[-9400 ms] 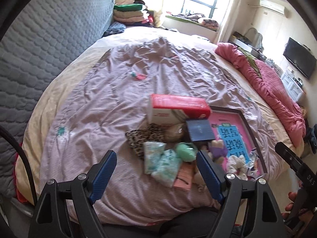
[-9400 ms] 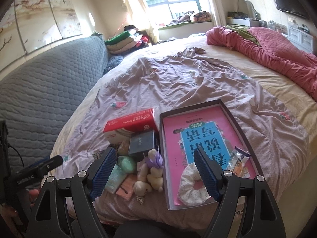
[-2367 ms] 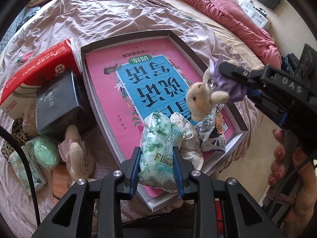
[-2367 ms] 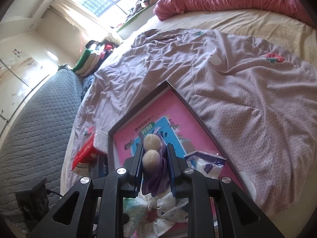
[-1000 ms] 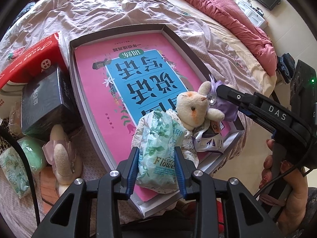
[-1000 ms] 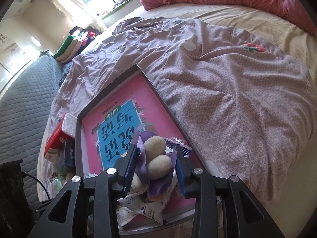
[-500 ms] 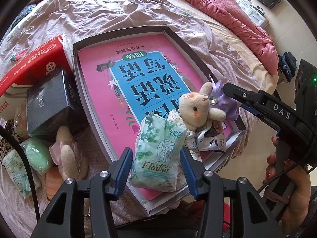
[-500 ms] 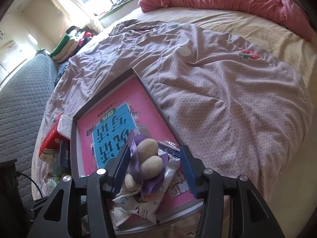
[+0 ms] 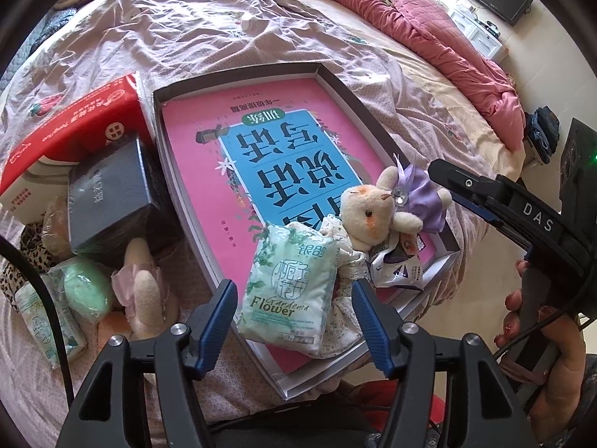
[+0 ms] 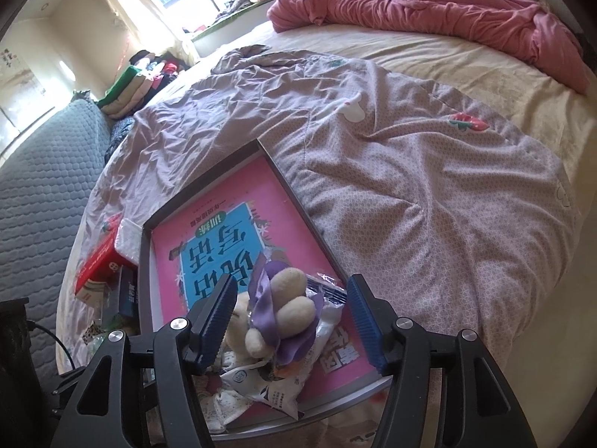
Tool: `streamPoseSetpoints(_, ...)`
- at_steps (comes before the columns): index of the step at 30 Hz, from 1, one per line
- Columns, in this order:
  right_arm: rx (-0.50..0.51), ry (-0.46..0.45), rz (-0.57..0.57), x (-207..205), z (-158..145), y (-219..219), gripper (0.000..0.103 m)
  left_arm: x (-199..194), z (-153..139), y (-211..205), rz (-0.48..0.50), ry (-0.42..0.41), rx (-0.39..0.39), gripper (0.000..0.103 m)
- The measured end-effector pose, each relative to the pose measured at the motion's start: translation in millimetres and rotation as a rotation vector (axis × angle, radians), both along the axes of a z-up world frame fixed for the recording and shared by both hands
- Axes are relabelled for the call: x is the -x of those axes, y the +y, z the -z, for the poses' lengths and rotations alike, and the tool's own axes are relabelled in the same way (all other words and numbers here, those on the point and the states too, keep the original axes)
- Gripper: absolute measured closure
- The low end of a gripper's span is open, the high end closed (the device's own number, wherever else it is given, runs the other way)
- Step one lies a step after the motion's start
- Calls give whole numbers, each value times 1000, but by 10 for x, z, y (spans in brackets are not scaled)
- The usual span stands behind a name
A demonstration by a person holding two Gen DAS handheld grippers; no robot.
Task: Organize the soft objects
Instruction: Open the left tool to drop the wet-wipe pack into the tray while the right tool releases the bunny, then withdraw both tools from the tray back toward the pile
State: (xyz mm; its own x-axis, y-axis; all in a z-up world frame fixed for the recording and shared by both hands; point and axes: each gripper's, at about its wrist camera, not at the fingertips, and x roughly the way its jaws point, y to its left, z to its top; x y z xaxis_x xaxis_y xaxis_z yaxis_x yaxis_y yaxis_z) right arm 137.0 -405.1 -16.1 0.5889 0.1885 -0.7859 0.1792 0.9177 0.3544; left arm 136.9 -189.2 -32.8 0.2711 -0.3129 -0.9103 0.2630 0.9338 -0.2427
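Observation:
A shallow grey box (image 9: 373, 112) with a pink and blue book in it lies on the bed. A green tissue pack (image 9: 291, 287) rests at its near end on a white floral cloth. My left gripper (image 9: 294, 310) straddles the pack, its jaws opening and its pads clear of it. A cream plush bunny in a purple dress (image 9: 388, 209) (image 10: 283, 313) lies beside the pack on a snack wrapper (image 10: 276, 384). My right gripper (image 10: 291, 317) stands around the bunny, its jaws opening too, and no pad touches it.
Left of the box lie a red tissue box (image 9: 71, 130), a dark box (image 9: 108, 201), a pink plush (image 9: 141, 291), a green soft ball (image 9: 86, 291) and another tissue pack (image 9: 41, 324). A pink quilt (image 10: 429, 15) is bunched at the far side. A hand (image 9: 552, 336) holds the right gripper.
Both grippers have opened and let go: the tissue pack and the bunny now lie free in the box's near end. Neither hand has shifted much.

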Motion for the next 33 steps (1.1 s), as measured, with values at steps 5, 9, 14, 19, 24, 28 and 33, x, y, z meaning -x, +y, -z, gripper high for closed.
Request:
streamPoseSetpoints(5,11,-11,-4,20,-51,21,34,28,-60,28,-9,-16,-3,33)
streamPoseSetpoints(9,20,-19,-8,40,-96,46,30,51,-133,68,-20,-34,-3,27)
streamPoseSetpoints(14,34,-39,-20,71,-184,108,28,83,-209,109,-28,-53,-10,23)
streamPoseSetpoints(19,38,-65,-50,112,-304,209,26,116,-286,193,-56,-70,-19,18)
streamPoseSetpoints(24,46,-103,-81,168,-457,328,25,160,-374,313,-88,-90,-27,17)
streamPoseSetpoints(28,56,-131,-99,209,-585,431,24,211,-469,420,-111,-116,-43,17)
streamPoseSetpoints(33,75,-164,-131,283,-739,588,24,291,-591,561,-140,-147,-45,17)
